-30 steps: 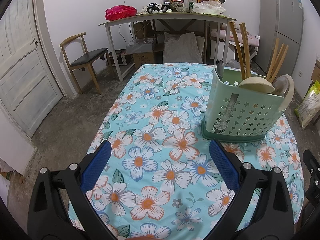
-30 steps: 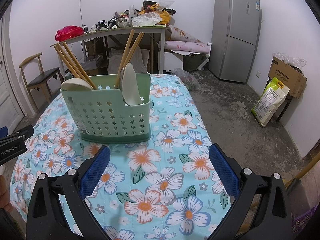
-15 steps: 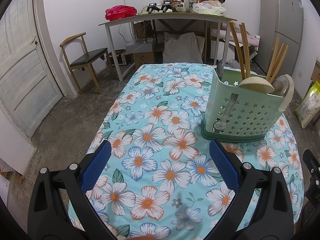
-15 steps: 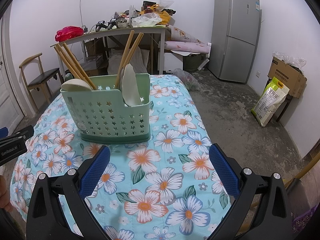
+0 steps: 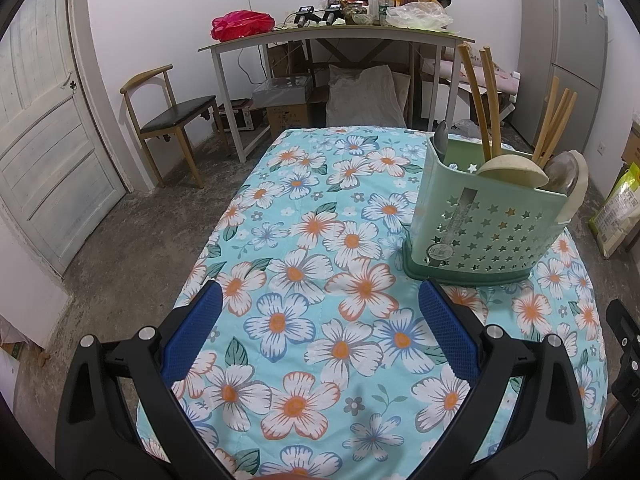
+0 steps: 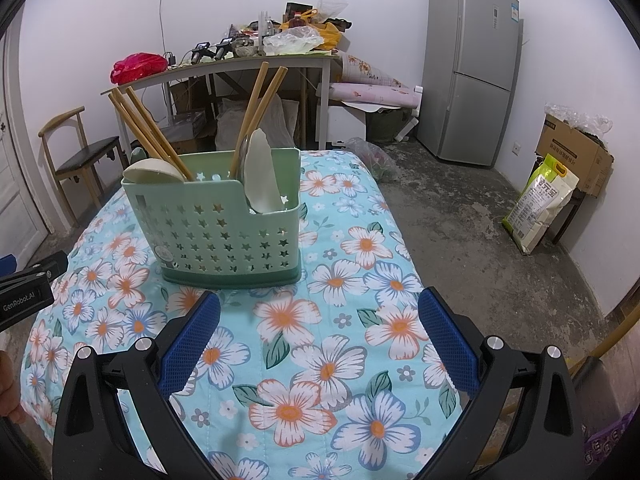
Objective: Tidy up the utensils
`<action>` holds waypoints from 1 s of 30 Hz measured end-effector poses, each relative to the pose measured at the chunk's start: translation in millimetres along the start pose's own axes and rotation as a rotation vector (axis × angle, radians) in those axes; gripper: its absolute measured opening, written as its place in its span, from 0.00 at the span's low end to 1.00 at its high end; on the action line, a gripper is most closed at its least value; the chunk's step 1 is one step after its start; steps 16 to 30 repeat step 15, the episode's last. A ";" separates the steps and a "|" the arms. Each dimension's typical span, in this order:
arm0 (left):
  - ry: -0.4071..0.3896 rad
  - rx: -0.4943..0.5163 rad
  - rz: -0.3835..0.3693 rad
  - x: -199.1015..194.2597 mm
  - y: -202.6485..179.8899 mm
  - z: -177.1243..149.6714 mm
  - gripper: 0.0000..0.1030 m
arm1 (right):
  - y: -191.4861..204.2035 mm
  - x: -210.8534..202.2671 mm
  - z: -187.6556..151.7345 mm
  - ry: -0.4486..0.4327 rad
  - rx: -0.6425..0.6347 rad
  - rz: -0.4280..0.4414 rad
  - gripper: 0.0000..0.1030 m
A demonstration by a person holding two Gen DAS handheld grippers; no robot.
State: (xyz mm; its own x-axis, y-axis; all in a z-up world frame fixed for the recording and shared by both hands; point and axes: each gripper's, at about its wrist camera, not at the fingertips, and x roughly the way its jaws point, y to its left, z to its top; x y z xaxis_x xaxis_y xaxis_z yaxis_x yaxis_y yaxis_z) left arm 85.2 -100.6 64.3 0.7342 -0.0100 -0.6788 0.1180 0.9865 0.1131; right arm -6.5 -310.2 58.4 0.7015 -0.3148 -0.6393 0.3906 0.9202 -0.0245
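Standing upright on the flower-printed turquoise tablecloth is a pale green plastic utensil caddy with star-shaped holes, and every utensil in view already sits inside it. From the right wrist view, its left compartment holds a bundle of wooden chopsticks leaning left with a cream-coloured spoon bowl resting at the rim; the right compartment holds a second pair of wooden chopsticks leaning right and a white ceramic spoon standing on end. The left wrist view also shows a grey metal spoon tip poking up at the caddy's far corner.

Both tools are idle. The left gripper hovers low over the near left part of the cloth with its blue-padded fingers spread wide and nothing between them; the caddy stands to its right and a little farther off. The right gripper is likewise spread wide and empty, with the caddy just beyond its left finger.

No loose utensil lies on the visible cloth, so the sorting looks finished or very nearly so. What might remain, if anything, is tidying the tilted pieces or shifting the caddy; the pictures show no item waiting to be picked up.
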 end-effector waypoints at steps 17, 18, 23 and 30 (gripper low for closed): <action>-0.006 -0.002 -0.005 -1.8 -2.8 -0.5 0.92 | 0.2 0.0 0.0 -0.001 0.000 0.000 0.94; -0.006 -0.002 -0.005 -1.8 -2.8 -0.5 0.92 | 0.2 0.0 0.0 -0.001 0.000 0.000 0.94; -0.006 -0.002 -0.005 -1.8 -2.8 -0.5 0.92 | 0.2 0.0 0.0 -0.001 0.000 0.000 0.94; -0.006 -0.002 -0.005 -1.8 -2.8 -0.5 0.92 | 0.2 0.0 0.0 -0.001 0.000 0.000 0.94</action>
